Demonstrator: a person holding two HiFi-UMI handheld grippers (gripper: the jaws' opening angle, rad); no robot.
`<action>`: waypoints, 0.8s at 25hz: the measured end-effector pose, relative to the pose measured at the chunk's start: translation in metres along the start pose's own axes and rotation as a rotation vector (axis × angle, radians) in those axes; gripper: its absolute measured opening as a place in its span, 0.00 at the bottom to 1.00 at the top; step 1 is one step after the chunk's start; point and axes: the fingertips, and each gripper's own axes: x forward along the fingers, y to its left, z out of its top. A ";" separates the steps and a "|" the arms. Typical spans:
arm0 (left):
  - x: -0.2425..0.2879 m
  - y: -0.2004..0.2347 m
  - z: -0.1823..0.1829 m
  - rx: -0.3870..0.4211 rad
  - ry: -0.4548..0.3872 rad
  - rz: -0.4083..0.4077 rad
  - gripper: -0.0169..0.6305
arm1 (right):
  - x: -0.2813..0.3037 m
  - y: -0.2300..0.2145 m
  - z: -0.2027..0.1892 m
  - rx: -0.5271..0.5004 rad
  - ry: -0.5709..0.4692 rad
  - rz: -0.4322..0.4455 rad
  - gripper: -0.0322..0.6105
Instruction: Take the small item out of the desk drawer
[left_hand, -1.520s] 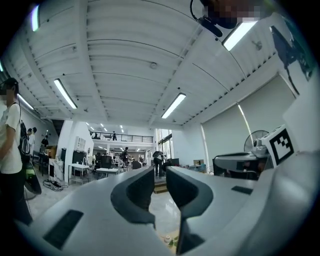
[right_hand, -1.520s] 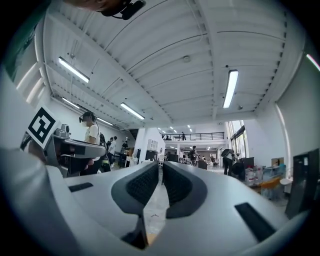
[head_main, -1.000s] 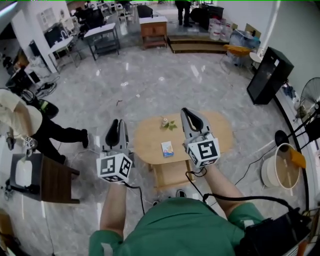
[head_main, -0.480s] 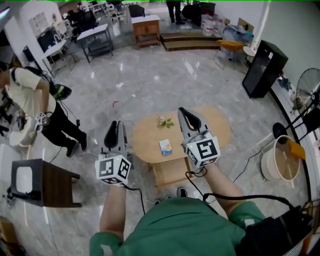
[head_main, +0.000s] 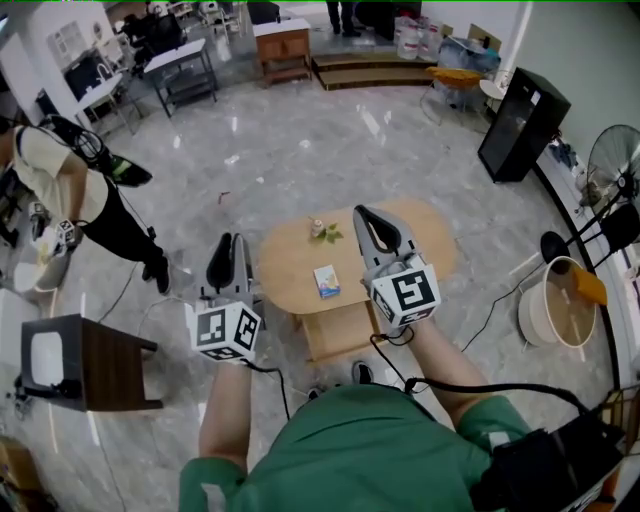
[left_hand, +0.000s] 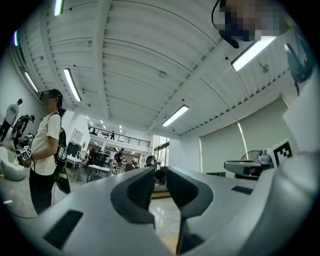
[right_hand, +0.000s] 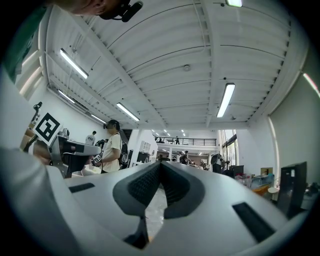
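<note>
Box (head_main: 326, 282), small, blue and white, lies flat on top of the oval light-wood table (head_main: 430, 250), near its front edge and not in any drawer. Just behind it on the same top stands a little sprig of green leaves in a small pot (head_main: 322, 232). Below the table's near edge a light-wood ledge (head_main: 340, 335) juts out; whether it is a pulled-out drawer or a shelf I cannot tell.

The right gripper (head_main: 362, 212) is held above the table's right half, its jaws pressed together with nothing between them. The left gripper (head_main: 222, 240) hangs over the grey marble floor (head_main: 300, 150) just left of the table, its jaws a narrow slit apart and empty. Both point up and away from the box.

Well to the left stands a person in a pale top (head_main: 60, 175), and nearer, a dark brown side table (head_main: 105, 365).
</note>
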 end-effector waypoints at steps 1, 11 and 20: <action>-0.001 0.001 0.000 -0.002 0.002 0.000 0.16 | 0.000 0.001 0.000 0.000 0.001 0.001 0.09; -0.011 0.012 0.000 -0.008 -0.007 -0.001 0.16 | 0.000 0.015 0.004 0.008 -0.003 0.001 0.08; -0.023 0.029 -0.007 -0.012 0.001 -0.002 0.16 | 0.004 0.032 0.000 0.010 0.000 -0.007 0.08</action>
